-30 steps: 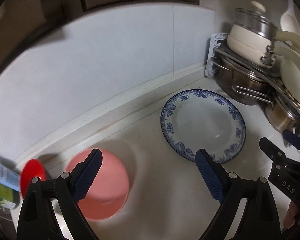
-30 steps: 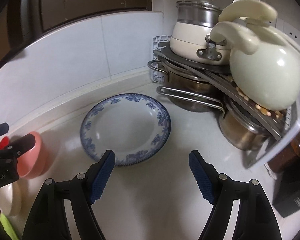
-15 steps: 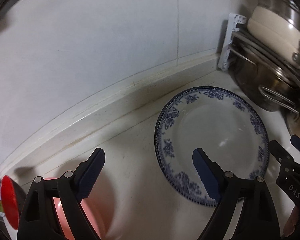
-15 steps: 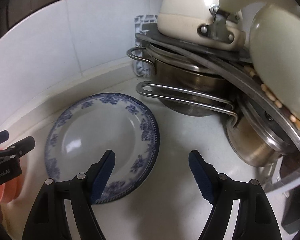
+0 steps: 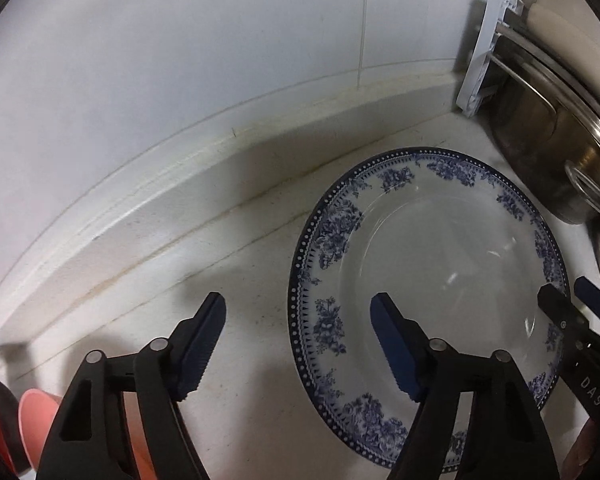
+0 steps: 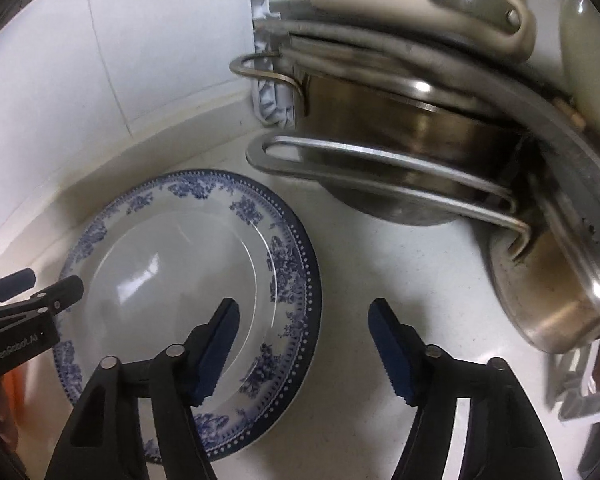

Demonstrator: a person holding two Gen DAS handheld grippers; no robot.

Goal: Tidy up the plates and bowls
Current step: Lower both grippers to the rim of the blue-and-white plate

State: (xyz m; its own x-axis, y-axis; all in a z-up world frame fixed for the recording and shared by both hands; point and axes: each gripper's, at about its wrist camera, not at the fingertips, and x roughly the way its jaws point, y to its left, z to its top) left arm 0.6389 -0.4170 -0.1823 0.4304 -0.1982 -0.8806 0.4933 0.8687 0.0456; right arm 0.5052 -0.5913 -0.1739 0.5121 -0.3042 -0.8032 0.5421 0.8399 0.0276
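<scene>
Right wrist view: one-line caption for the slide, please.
Right gripper, jaws open, straddles the near rim of the blue-patterned plate beside stacked steel pots.

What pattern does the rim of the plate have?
The plate has a white centre and blue flowers with a dotted dark-blue edge, clearest in the left wrist view.

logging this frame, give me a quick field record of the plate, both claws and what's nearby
plate: blue-and-white floral plate, flat on the white counter
left claw: open, jaws have just been closing, straddling the plate's left rim
right claw: open, jaws have just been closing, straddling the right rim
nearby: pink bowl, steel pots in a rack
</scene>
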